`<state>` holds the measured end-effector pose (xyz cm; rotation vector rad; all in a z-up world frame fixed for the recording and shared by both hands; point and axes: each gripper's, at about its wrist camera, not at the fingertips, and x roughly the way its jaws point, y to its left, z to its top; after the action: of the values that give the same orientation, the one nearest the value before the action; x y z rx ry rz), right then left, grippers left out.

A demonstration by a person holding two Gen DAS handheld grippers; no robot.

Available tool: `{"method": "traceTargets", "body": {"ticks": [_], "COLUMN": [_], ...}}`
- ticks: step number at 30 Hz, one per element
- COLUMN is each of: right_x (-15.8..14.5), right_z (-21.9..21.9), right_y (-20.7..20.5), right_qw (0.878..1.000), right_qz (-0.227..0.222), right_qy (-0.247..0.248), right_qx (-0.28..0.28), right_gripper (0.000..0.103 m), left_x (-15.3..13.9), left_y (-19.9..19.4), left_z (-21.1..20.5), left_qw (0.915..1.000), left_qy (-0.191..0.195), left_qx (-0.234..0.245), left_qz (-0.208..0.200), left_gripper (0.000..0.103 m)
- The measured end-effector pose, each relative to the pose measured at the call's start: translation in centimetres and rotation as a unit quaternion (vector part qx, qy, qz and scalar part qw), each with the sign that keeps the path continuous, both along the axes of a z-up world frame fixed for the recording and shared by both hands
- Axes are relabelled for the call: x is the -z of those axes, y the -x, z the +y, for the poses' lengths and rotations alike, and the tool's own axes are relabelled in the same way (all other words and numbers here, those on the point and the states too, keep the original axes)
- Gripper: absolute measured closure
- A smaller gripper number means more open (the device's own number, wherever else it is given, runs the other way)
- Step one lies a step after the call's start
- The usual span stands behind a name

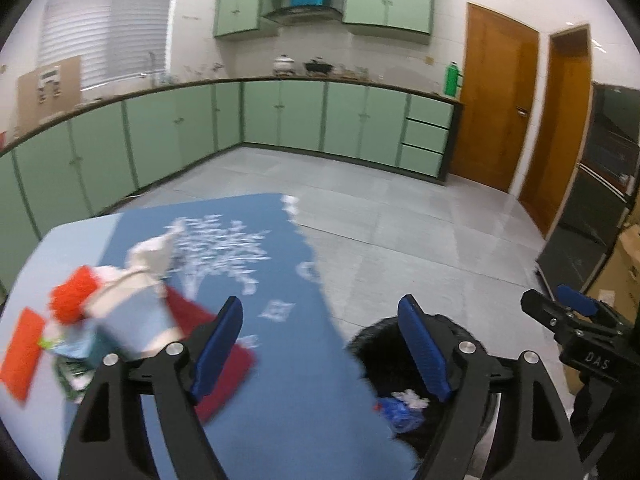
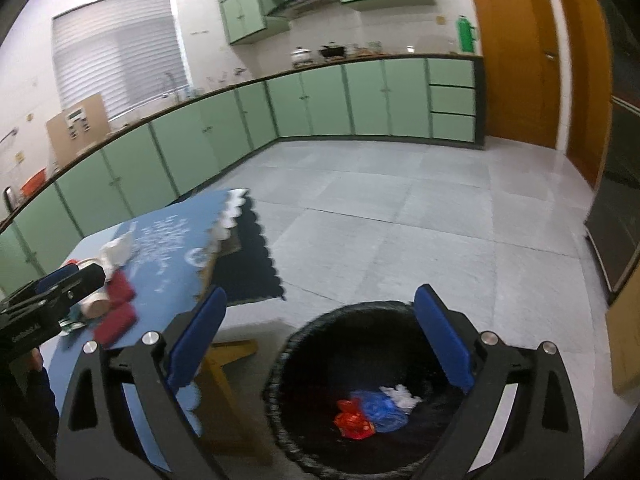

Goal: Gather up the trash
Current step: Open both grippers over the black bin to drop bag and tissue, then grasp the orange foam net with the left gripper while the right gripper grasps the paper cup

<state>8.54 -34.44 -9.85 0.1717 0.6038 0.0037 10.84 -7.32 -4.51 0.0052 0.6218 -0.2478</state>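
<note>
My right gripper (image 2: 320, 344) hangs spread and empty over the bin (image 2: 288, 360), where three wrappers (image 2: 374, 410) lie. My left gripper (image 1: 320, 352) is also spread; remaining trash (image 1: 116, 312) waits at ten o'clock, probably next.

Kitchen interior: green cabinets (image 1: 280, 116) below a dark worktop (image 2: 360, 58), grey tiled floor (image 2: 400, 220), shuttered window (image 1: 108, 28), wooden doors (image 1: 496, 100).
</note>
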Motion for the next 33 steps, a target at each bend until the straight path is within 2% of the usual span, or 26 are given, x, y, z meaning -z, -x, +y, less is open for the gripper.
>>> {"method": "traceTargets", "body": {"ticks": [6,14,24,33], "right_x": [-1.1,-2.0,-1.5,0.6], "right_z": [5.9,13.9,22.4,27.5], "right_y": [-1.1,-2.3,-4.0,-7.0], "right_qw": [0.998,0.992,0.978,0.968], "right_qz": [-0.009,-0.019,-0.018,0.005], "right_qy": [0.001,0.005,0.015,0.027], "right_qx": [-0.057,-0.128,-0.208,-0.249], "right_gripper": [0.010,0.010,0.010,0.010], "left_x": [-0.5,-0.6,0.6,2.9], "left_y": [1.3,2.4,3.0,2.3], "left_z": [6.4,14.4,21.5,26.0], "left_qw": [0.9979,0.9905,0.9812,0.9723], "left_qy": [-0.016,-0.015,-0.027,-0.040], "left_qx": [-0.061,-0.136,-0.191,-0.229], "left_qz": [-0.013,-0.016,-0.007,0.021], "left_gripper": [0.024,0.024,0.024,0.024]}}
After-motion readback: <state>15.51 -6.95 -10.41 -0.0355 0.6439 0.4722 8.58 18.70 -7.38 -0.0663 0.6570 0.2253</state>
